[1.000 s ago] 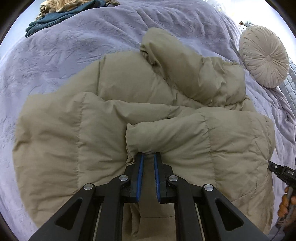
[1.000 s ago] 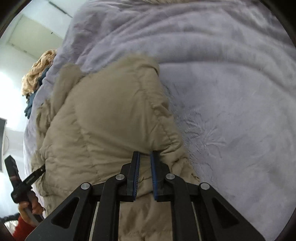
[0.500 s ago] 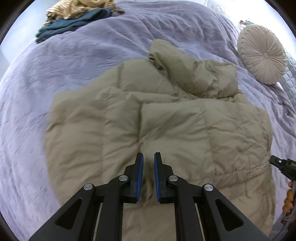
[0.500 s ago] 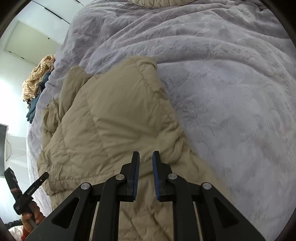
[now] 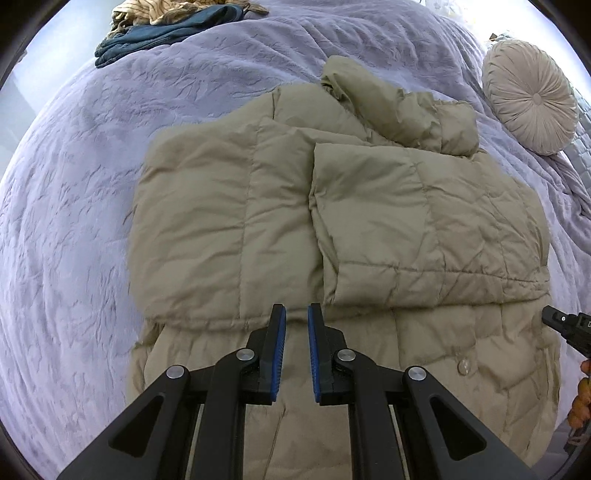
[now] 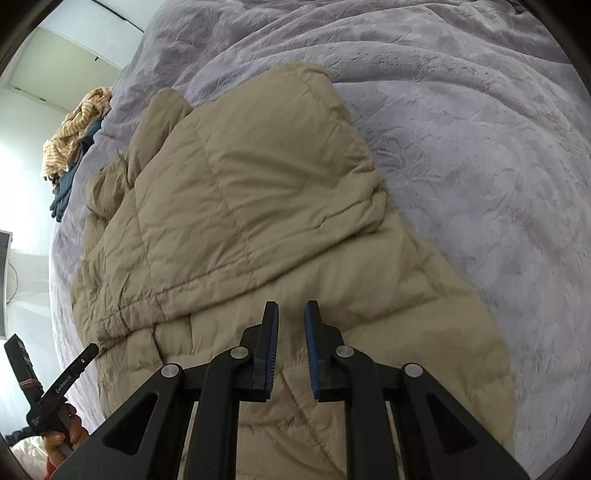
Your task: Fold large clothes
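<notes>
Jacket point(image 5: 369, 221) folded mid-bed point(image 5: 74, 221), hood far, free margins; left gripper point(image 5: 296, 314) jaws opening, right gripper point(image 6: 291, 310) released, both empty.

Round cushion point(image 5: 530, 96), clothes pile point(image 5: 170, 20), lilac bedspread point(image 5: 74, 177)

Home bedroom: bed under lilac plush bedspread point(image 5: 74, 206), round pleated cushion point(image 5: 530, 101), heaped clothes point(image 5: 166, 22)
</notes>
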{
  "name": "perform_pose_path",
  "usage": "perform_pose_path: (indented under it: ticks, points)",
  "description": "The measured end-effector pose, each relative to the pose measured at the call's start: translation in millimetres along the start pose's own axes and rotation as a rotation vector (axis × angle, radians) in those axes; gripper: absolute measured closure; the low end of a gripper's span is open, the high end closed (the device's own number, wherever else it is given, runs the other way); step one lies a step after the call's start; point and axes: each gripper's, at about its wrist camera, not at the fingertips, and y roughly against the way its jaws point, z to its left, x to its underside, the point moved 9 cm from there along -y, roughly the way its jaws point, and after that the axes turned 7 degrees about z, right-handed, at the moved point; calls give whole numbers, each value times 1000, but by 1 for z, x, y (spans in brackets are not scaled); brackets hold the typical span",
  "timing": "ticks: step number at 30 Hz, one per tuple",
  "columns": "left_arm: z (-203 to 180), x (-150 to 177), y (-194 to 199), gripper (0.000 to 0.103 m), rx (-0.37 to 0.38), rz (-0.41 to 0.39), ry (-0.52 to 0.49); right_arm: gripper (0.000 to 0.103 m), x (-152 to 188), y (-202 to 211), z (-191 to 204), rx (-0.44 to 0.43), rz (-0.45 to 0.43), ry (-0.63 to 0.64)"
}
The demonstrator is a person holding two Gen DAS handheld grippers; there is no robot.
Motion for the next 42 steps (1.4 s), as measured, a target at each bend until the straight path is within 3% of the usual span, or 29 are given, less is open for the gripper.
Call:
perform_pose_path:
  ticks: [2,3,4,9,15,16,18,19,20,25,28,30,32,35,42]
  points:
    - [4,4,2,9,-13,-1,17,87,5,-1,3,-3,8,-4]
    - [6,5,7,6,-18,-20,32,87,6,-2,4,-2,12,-5]
    - [5,7,13,6,-7,-44,29,87,9,-2,6,1,16,-6]
    - [3,18,20,6,22,0,12,87,18,0,13,0,29,-9]
    - [10,31,36,5,-30,12,-17,87,30,8,26,-6,56,7]
    - [10,33,37,5,-33,15,-18,84,33,9,29,-9,61,9]
    - [13,39,41,5,-30,26,-16,62,38,11,32,-19,70,7]
    - [14,42,44,3,-26,30,-13,41,41,13,34,-28,72,4]
    - [15,44,46,0,-20,33,-10,35,44,15,36,-41,73,2]
    - [18,61,54,0,-9,72,-6,34,61,21,42,-56,100,-2]
    - [22,72,59,0,-32,93,2,18,68,29,42,-60,94,-10]
    - [28,78,62,0,-65,98,12,17,73,36,42,-71,86,-17]
    - [34,84,66,0,-91,92,7,2,76,43,40,-89,76,-29]
    - [42,94,71,0,-129,99,2,0,83,53,38,-109,60,-36]
    - [56,113,75,0,-85,139,58,0,97,60,10,-141,49,-145]
